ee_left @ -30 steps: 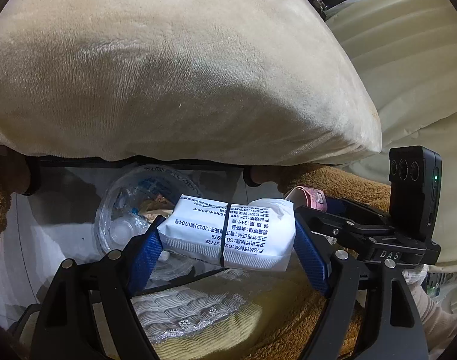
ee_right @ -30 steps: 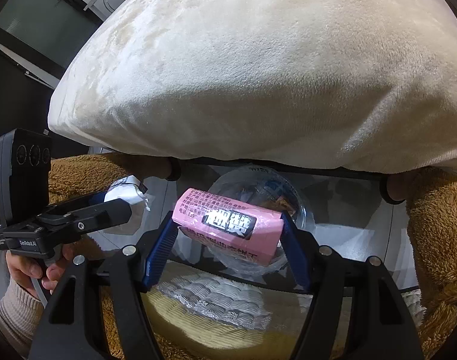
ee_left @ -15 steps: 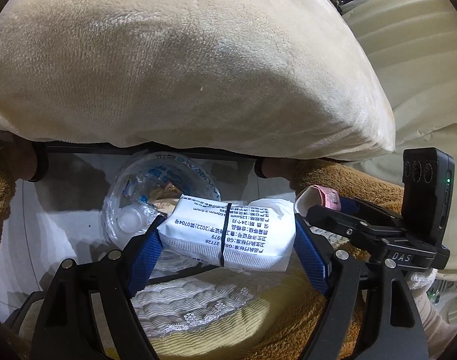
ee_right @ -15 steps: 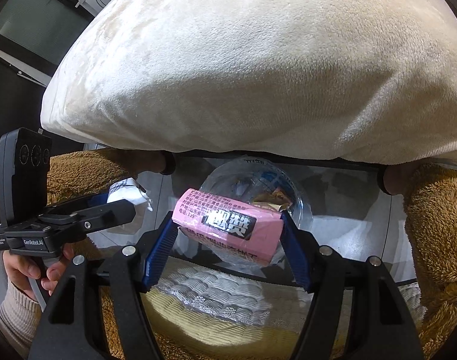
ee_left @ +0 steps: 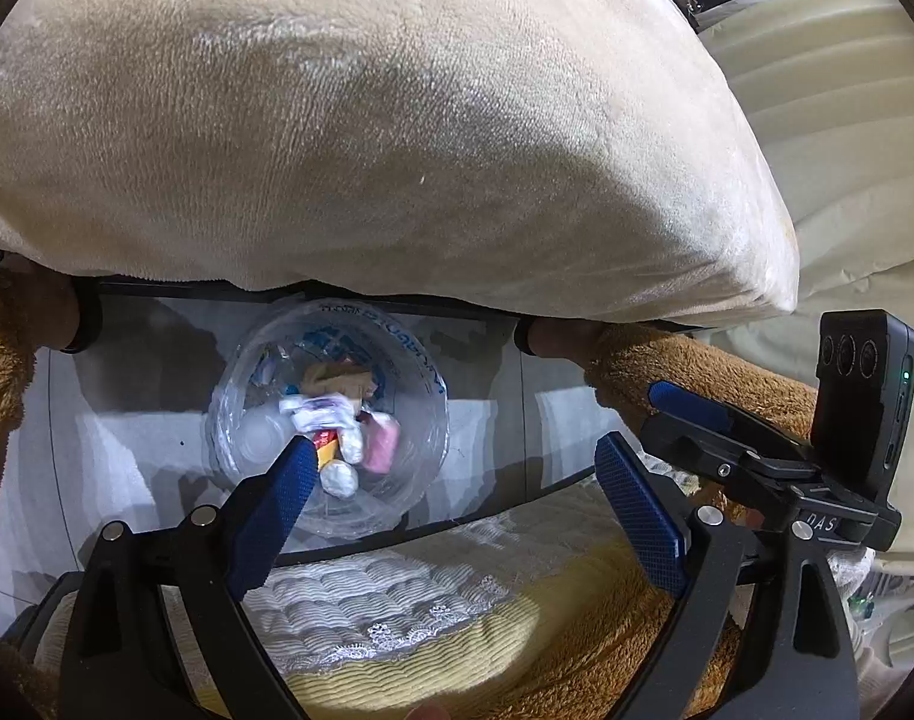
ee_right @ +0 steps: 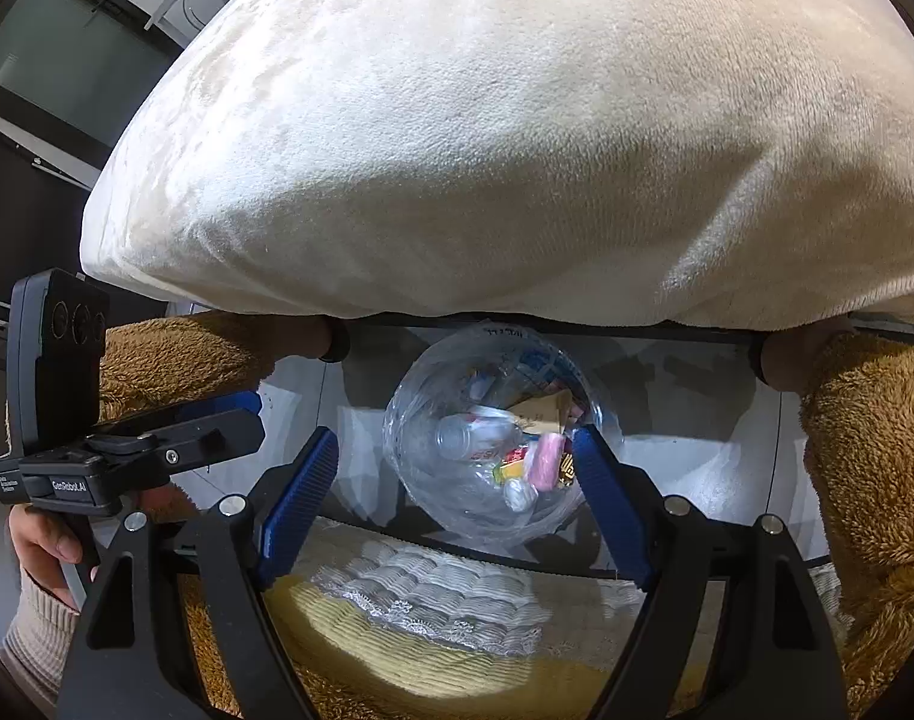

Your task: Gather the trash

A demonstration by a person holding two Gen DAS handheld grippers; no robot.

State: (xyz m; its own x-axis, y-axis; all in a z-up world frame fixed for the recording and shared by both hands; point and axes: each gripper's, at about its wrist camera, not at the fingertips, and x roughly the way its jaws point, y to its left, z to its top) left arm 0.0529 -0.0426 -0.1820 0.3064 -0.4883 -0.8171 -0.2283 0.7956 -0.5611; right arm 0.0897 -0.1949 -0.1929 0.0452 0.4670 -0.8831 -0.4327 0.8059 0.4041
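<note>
Left wrist view looks down on a clear plastic trash bag (ee_left: 330, 414) with a round open mouth, standing on a pale grey floor (ee_left: 126, 450) beyond the edge of the bedding. Inside it lie a pink tissue pack (ee_left: 381, 447), a crumpled white wrapper (ee_left: 318, 411), a scrap of brown cardboard (ee_left: 336, 378) and a small white wad (ee_left: 339, 480); a clear plastic bottle (ee_right: 475, 435) shows in the right wrist view. Blue print runs round the far inner wall of the bag, too warped to read.

The left gripper (ee_left: 450, 492) hangs over the bag's near rim with its blue-padded jaws spread wide and nothing between them. The right gripper (ee_right: 457, 486) is likewise spread apart and empty, its jaws framing the bag's mouth; the pink tissue pack (ee_right: 547, 459) sits just inside its right pad.

A large cream plush cushion (ee_left: 360, 120) fills the far upper half of both views and overhangs the bag's far rim. Brown fleece blanket (ee_left: 685, 372) lies at both sides. Nearest the cameras are a white quilted lace-edged cover (ee_left: 366, 606) and a yellow ribbed pad (ee_left: 396, 678).

At right in the left view, the other gripper's black body reads "DAS" in part. At left in the right view, the label reads "GenRobot.AI", above a hand (ee_right: 42, 546) in a cream knit cuff.
</note>
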